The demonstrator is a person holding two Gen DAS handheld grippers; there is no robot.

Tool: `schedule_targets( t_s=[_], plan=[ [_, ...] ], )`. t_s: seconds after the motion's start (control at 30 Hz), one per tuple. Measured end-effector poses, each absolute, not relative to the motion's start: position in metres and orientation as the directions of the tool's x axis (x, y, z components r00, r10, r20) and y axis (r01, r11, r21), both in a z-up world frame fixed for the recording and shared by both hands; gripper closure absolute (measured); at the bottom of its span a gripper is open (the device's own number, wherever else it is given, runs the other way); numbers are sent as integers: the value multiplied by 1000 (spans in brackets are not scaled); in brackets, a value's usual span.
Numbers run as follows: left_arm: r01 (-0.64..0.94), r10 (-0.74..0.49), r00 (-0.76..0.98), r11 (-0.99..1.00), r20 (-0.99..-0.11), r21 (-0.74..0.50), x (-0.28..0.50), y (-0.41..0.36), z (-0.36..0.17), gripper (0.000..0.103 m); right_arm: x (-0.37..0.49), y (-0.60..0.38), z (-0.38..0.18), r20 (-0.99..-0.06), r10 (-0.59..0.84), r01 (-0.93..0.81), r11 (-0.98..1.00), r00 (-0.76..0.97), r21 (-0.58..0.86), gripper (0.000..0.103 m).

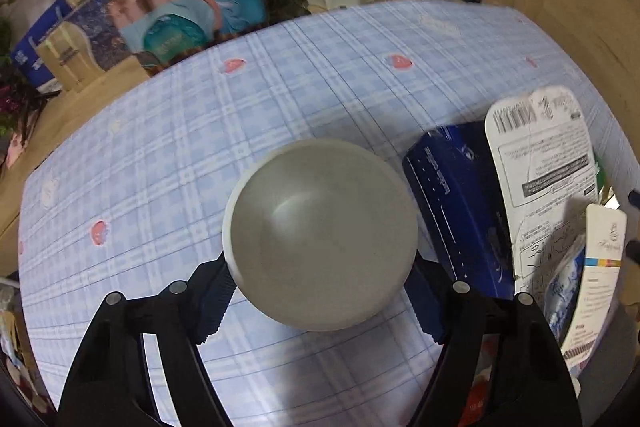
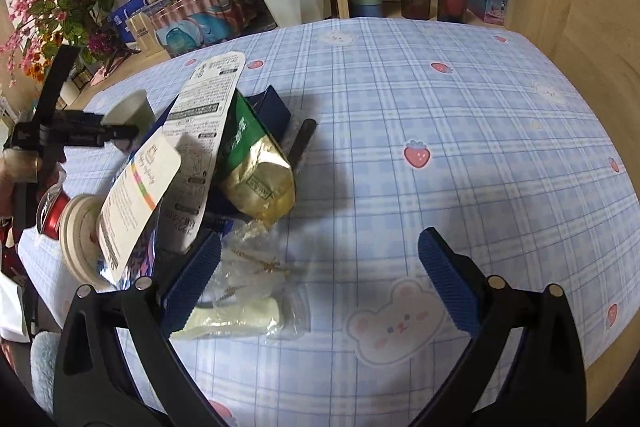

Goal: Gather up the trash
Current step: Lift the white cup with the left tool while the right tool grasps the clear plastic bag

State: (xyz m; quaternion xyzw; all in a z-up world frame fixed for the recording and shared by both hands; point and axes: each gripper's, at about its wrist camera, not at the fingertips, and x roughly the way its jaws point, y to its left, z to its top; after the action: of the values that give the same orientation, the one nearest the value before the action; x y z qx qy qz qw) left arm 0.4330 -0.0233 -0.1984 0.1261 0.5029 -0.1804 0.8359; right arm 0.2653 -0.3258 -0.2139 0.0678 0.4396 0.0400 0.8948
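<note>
The left tongs (image 1: 320,291) are straddling a white paper cup (image 1: 322,247) that is standing mouth-up on the counter (image 1: 200,147). The two blue pads are lying against the cup's sides, so the tongs are probably grasping it, though how firmly they are pressing I cannot tell. The tongs are reaching steeply down over the cup, which looks like a way of taking it by the wall without tipping it.

The right tongs (image 2: 320,279) are hanging released, with nothing between the pads. A crumpled clear wrapper (image 2: 256,283) is lying just beside their left pad. Beyond that pad the trash is sitting gathered in one heap: a white printed card (image 2: 208,131), a gold and green pouch (image 2: 256,179) and a dark blue box (image 2: 276,107). That heap is lying just to the right of the left tongs, so the cup, once lifted, is likely joining it.
</note>
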Motion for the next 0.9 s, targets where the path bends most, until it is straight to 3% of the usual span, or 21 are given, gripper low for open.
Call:
schedule_targets(
  t_s=[0.5,0.6,0.67,0.8,0.9],
  plan=[
    [306,-188,597,952,-780,5,347,28,-129,29,228,-303,-220,-785,109,-122,992,610,43,7],
    [285,-190,614,958,-766,-9,326,37,-122,29,231,-298,-218,-782,150,-156,985,605,68,20],
    [280,-197,621,960,-758,-19,316,41,-119,29,235,-293,-219,-784,177,-182,980,595,83,21],
    [269,-200,641,963,-741,-27,291,47,-112,29,250,-285,-227,-795,237,-239,964,559,119,35],
    [251,-176,653,968,-736,-10,273,48,-107,29,265,-292,-233,-793,294,-203,955,533,217,38]
  ],
)
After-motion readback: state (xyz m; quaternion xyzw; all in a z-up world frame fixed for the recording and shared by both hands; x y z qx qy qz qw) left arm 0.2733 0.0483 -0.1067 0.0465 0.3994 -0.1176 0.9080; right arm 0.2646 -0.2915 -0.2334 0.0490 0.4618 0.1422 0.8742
